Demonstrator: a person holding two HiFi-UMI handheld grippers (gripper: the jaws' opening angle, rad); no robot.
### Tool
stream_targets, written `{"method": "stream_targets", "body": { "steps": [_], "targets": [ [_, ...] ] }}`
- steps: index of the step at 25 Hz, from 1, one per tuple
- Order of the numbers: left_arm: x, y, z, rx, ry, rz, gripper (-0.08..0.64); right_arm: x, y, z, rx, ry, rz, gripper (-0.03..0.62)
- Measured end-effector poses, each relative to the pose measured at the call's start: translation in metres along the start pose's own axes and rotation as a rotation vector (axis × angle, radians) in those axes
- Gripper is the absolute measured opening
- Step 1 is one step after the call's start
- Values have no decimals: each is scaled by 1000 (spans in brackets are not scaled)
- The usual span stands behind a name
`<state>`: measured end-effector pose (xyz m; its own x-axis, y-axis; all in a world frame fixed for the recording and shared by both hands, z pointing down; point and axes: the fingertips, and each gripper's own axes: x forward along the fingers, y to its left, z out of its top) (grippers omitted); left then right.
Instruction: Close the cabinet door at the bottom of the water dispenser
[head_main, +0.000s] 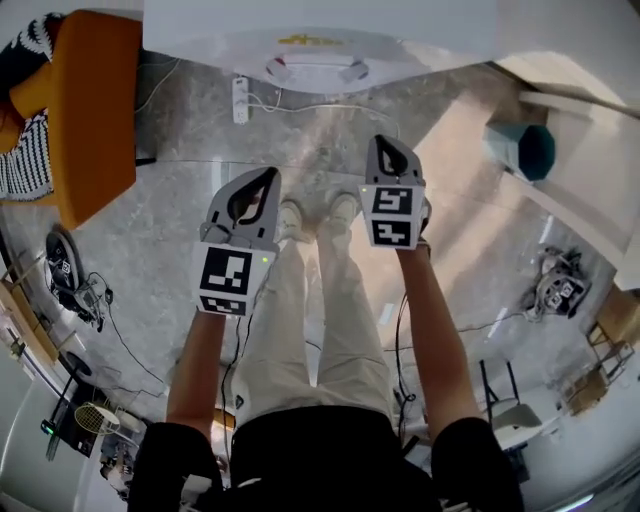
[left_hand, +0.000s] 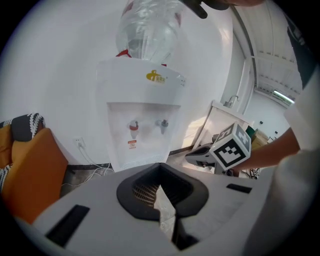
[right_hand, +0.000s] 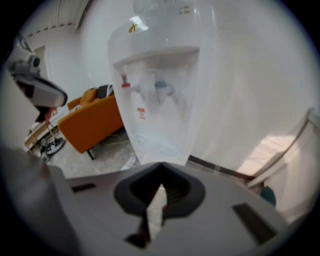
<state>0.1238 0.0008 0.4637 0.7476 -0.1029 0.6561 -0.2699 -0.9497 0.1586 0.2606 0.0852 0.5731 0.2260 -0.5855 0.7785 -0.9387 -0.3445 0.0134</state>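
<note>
The white water dispenser (head_main: 315, 50) stands against the wall ahead of the person's feet. In the left gripper view the dispenser (left_hand: 142, 130) shows its two taps and the clear bottle (left_hand: 150, 30) on top. Its lower part, where the cabinet door is, lies hidden behind the gripper bodies. My left gripper (head_main: 268, 178) (left_hand: 160, 167) is shut and holds nothing. At about the same height my right gripper (head_main: 385, 145) (right_hand: 161, 167) is also shut and empty. Both point down towards the dispenser (right_hand: 160, 100) and stand apart from it.
An orange sofa (head_main: 95, 110) with a striped cushion stands at the left. A white power strip (head_main: 240, 100) with cables lies on the floor beside the dispenser. To the right are a teal bin (head_main: 530, 150) and a white ledge. Cables and equipment lie on the floor on both sides of the person.
</note>
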Motion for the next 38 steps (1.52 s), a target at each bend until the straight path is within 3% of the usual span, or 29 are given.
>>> {"method": "stream_targets", "body": {
  "steps": [12,29,38],
  "targets": [
    [-71,-26,86,14,-120,0,8,-152,19,104,69,-179,61,34],
    [-203,-48,205,43,-325,35,8,-327,32,231,79,-445,32,34],
    [-264,-68,262,153,-436,38,8,-392,43,278,38,-570,0,34]
  ]
}}
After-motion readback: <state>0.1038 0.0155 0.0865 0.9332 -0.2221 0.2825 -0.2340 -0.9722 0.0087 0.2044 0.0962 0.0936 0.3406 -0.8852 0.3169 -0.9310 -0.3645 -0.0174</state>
